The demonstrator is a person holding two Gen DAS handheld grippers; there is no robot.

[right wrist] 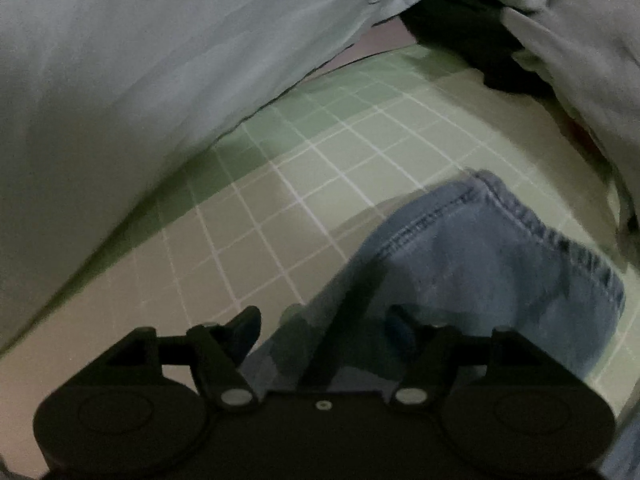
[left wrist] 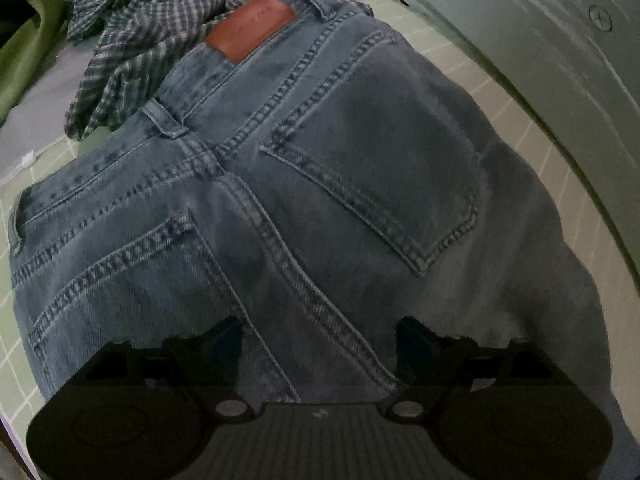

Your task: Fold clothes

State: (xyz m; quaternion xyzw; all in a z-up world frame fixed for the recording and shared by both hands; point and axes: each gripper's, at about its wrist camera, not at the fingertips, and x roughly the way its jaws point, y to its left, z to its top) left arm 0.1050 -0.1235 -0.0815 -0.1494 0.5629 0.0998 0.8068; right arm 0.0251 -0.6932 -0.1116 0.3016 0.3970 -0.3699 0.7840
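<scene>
Both jaws are standing spread: the left hand-held gripper (left wrist: 320, 344) is hovering over the jeans (left wrist: 320, 184) seat, the right hand-held gripper (right wrist: 322, 332) over a leg hem (right wrist: 500, 240). Pinching both denim layers squarely should be keeping the fold even.

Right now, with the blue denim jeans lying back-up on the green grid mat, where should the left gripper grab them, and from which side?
Grip the waistband corner of the blue denim jeans, coming in from the mat side, low and level. That edge lies flat on the green grid mat with bare mat beside it, while the checked shirt crowds the band near the brown leather patch. The left gripper stands open over the seat.
</scene>
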